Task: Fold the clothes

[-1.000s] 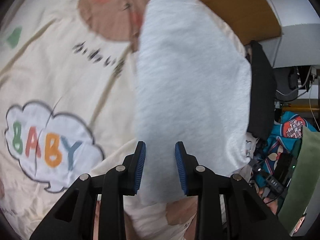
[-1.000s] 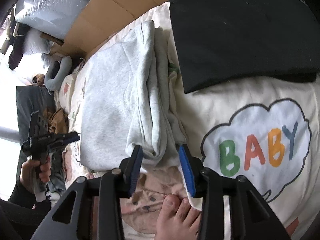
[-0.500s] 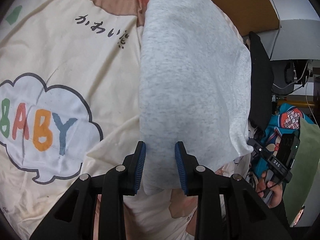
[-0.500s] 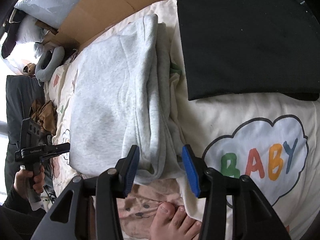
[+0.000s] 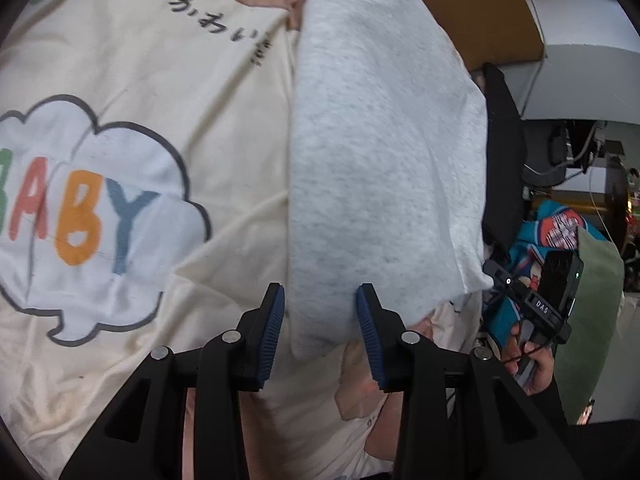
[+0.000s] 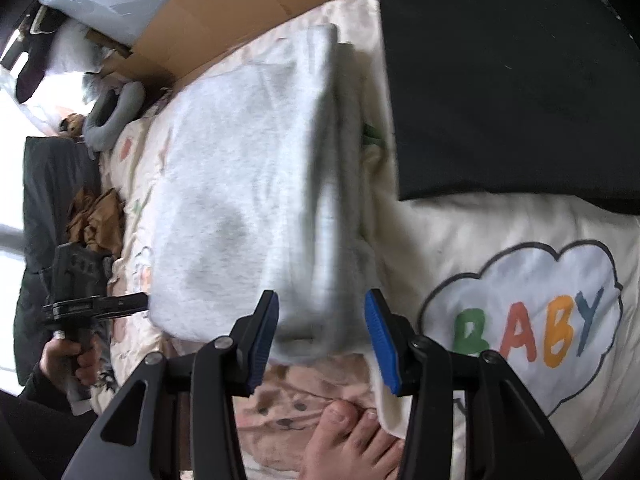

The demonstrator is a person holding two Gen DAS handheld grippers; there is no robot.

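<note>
The folded grey sweatshirt (image 6: 248,200) lies along the cream blanket (image 5: 160,60) beside a black cloth (image 6: 500,80). Both grippers, left (image 5: 320,320) and right (image 6: 320,328), have just been opening, spread astride its near edge without pinching, apparently releasing the finished fold.

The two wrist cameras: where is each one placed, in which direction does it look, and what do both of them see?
Left wrist: on the left gripper, looking down at the grey garment; the right hand shows.
Right wrist: on the right gripper, looking down at the garment's folded edge; a bare foot and the left hand show.
Shared: the garment and the BABY blanket.
</note>
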